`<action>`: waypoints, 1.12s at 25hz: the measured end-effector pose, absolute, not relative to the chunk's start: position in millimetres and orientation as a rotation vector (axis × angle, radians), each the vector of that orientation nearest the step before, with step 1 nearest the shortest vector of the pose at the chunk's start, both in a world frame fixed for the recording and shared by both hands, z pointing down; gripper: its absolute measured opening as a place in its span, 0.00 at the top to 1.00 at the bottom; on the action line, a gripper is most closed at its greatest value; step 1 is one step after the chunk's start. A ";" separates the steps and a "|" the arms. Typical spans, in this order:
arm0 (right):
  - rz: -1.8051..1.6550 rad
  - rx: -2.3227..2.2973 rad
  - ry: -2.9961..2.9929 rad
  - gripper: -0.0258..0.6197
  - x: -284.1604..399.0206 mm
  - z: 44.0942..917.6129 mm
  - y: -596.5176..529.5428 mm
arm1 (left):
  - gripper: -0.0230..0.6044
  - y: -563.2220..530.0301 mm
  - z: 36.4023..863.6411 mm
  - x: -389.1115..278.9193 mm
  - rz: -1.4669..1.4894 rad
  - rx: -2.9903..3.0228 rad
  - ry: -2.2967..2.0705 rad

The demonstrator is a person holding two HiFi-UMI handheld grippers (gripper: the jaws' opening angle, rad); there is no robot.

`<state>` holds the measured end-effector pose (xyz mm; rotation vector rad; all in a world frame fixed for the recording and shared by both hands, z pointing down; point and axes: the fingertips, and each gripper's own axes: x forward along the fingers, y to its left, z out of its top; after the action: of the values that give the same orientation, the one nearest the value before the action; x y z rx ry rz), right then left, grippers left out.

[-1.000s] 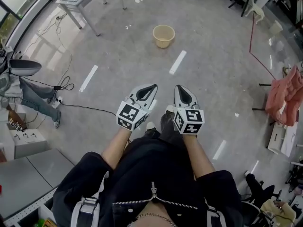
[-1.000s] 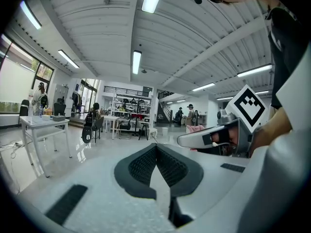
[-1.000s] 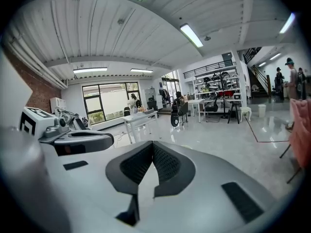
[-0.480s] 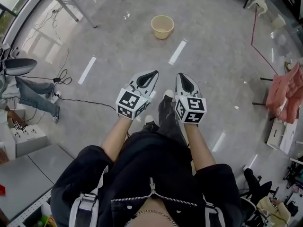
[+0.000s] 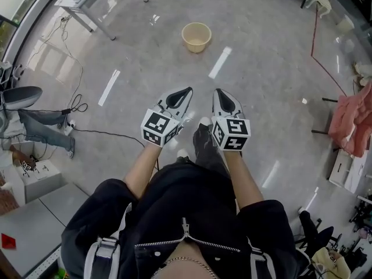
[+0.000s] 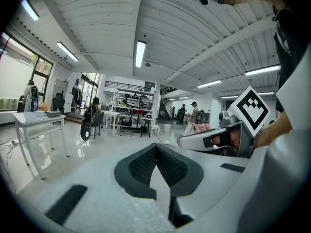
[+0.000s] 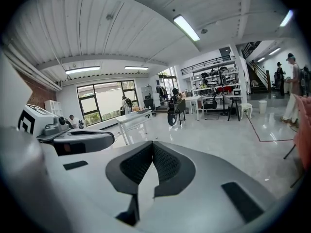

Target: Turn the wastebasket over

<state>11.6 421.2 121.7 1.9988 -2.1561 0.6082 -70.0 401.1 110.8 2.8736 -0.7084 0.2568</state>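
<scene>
Upright on the grey floor point(image 5: 261, 97), the cream round plastic wastebasket point(image 5: 197, 36) sits well ahead of the left gripper point(image 5: 186, 92) and right gripper point(image 5: 218, 95), both shut tight, empty. Looks light, stiff, maybe slippery: pinch its rim.

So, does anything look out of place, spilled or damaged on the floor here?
Nothing is spilled or damaged. The wastebasket stands upright, mouth up, alone on the open floor. The only untidy thing is a black cable trailing loose across the floor at the left.
</scene>
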 end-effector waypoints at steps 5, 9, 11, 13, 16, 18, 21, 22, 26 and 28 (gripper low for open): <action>0.630 2.004 -2.158 0.94 50.6 119.7 373.7 | 0.96 354.4 100.0 -31.3 0.274 2.881 -0.716; 0.618 1.987 -2.178 0.94 77.1 115.1 344.0 | 0.96 320.7 97.3 -3.9 0.296 2.873 -0.740; 0.628 1.975 -2.176 0.94 91.8 118.4 332.3 | 0.96 308.0 100.7 8.3 0.310 2.854 -0.757; 0.645 1.965 -2.180 0.94 104.6 121.9 321.8 | 0.96 297.8 102.7 17.3 0.326 2.838 -0.778; 0.659 1.957 -2.199 0.94 113.7 123.6 306.1 | 0.96 283.0 101.4 21.9 0.341 2.834 -0.803; 0.666 1.950 -2.208 0.94 115.5 123.8 299.2 | 0.96 275.2 100.0 21.7 0.349 2.832 -0.820; 0.669 1.932 -2.220 0.94 117.8 124.2 289.2 | 0.96 261.6 96.0 22.9 0.348 2.829 -0.854; 0.669 1.927 -2.223 0.94 117.8 124.2 286.0 | 0.96 257.4 94.1 23.4 0.343 2.830 -0.861; 0.664 1.907 -2.224 0.94 109.0 123.8 276.1 | 0.96 244.2 91.6 18.3 0.331 2.836 -0.862; 0.654 1.898 -2.215 0.94 105.5 125.7 268.9 | 0.96 236.9 94.4 16.6 0.317 2.829 -0.855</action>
<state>105.5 268.9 125.7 1.8977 -2.2153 0.6544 16.6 236.9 94.4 2.8291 -0.8549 0.3168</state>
